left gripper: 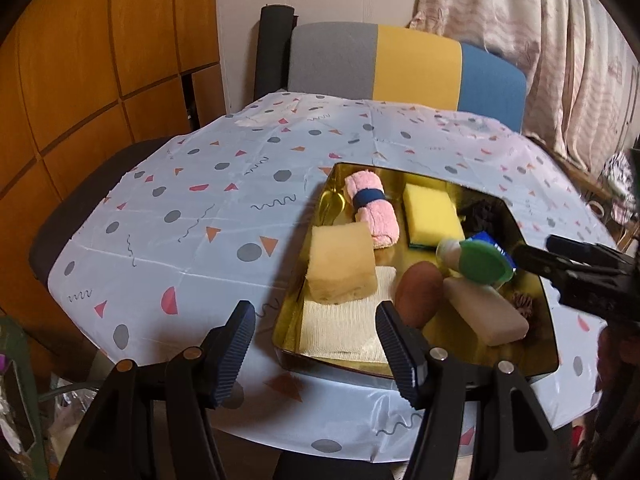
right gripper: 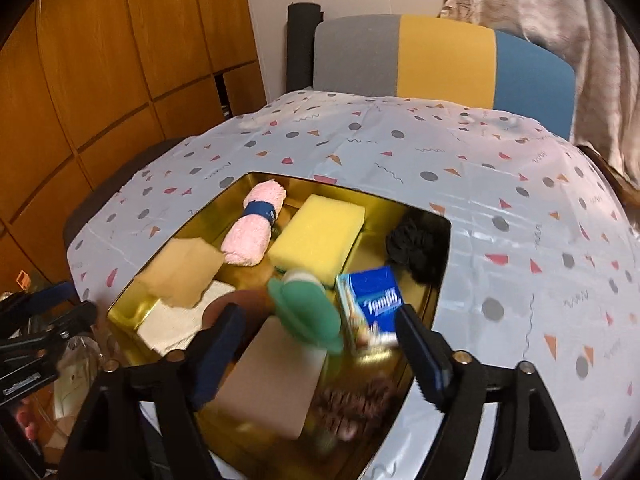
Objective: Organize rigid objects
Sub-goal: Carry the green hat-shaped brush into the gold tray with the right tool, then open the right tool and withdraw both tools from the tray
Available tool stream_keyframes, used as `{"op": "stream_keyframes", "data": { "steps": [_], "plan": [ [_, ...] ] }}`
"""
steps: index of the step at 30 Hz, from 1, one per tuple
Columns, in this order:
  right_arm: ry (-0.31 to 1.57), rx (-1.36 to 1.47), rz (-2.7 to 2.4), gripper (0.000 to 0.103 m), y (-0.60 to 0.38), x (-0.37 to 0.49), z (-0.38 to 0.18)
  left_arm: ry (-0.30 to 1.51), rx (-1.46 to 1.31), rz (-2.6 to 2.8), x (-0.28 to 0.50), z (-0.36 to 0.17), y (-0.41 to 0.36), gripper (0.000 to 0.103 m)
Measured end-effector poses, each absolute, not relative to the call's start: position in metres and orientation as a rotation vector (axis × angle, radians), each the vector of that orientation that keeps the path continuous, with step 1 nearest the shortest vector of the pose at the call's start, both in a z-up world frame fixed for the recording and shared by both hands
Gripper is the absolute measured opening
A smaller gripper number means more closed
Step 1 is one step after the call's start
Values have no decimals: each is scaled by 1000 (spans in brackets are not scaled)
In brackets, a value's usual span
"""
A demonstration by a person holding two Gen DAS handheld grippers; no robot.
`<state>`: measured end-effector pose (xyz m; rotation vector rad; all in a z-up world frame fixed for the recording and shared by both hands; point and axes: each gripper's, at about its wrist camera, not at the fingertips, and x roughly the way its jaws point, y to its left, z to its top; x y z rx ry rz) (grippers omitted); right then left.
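Right tongs [right gripper: 320, 354] spread, nothing pinched, above green-capped plastic bottle [right gripper: 306, 308] lying in gold metal tray [right gripper: 434, 280]. Left tongs [left gripper: 316, 350] spread, empty, at tray's near corner. Best centre on cap before pinching; blue carton [right gripper: 368, 304] crowds right pad. Patterned counter [left gripper: 180, 220] left offers open room.

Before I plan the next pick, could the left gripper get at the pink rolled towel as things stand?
Probably yes: the left gripper is open, and the pink rolled towel lies uncovered at the gold tray's far end, reached over the tan sponge.

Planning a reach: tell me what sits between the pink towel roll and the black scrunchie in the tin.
The yellow sponge lies between the pink towel roll and the black scrunchie inside the gold tin, clearest in the right wrist view.
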<state>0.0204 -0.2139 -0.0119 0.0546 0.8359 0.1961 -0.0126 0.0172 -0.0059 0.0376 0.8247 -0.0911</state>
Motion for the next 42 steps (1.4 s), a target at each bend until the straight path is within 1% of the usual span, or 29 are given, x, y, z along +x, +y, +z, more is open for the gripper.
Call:
{"op": "stream_keyframes", "data": {
  "steps": [2, 5, 10, 12, 16, 17, 18, 20, 28, 38, 42],
  "plan": [
    [845, 39, 156, 86, -212, 14, -17, 812, 69, -68, -15, -5, 11, 63],
    [884, 27, 119, 86, -210, 10, -29, 787, 104, -45, -18, -2, 6, 63],
    [950, -78, 136, 85, -187, 0, -56, 777, 122, -49, -20, 3, 3, 63],
    [941, -66, 175, 85, -181, -7, -55, 782, 123, -41, -19, 3, 3, 63],
    [874, 3, 173, 85, -187, -19, -36, 811, 113, -23, -14, 2, 4, 63],
    [866, 21, 170, 88, -189, -20, -31, 820, 113, -16, -12, 1, 4, 63],
    [858, 39, 159, 94, -192, -21, -26, 828, 113, -10, -10, 1, 3, 63],
    [845, 47, 117, 103, -191, -20, -16, 846, 112, 1, -6, 2, 2, 63],
    [854, -2, -52, 103, -176, -8, 11, 873, 117, 37, 9, 17, 1, 63],
    [967, 57, -177, 103, -173, 4, 12, 907, 132, 62, 22, 23, 2, 63],
    [971, 74, -182, 103, -172, 3, 14, 924, 139, 63, 22, 19, 1, 63]
  ]
}}
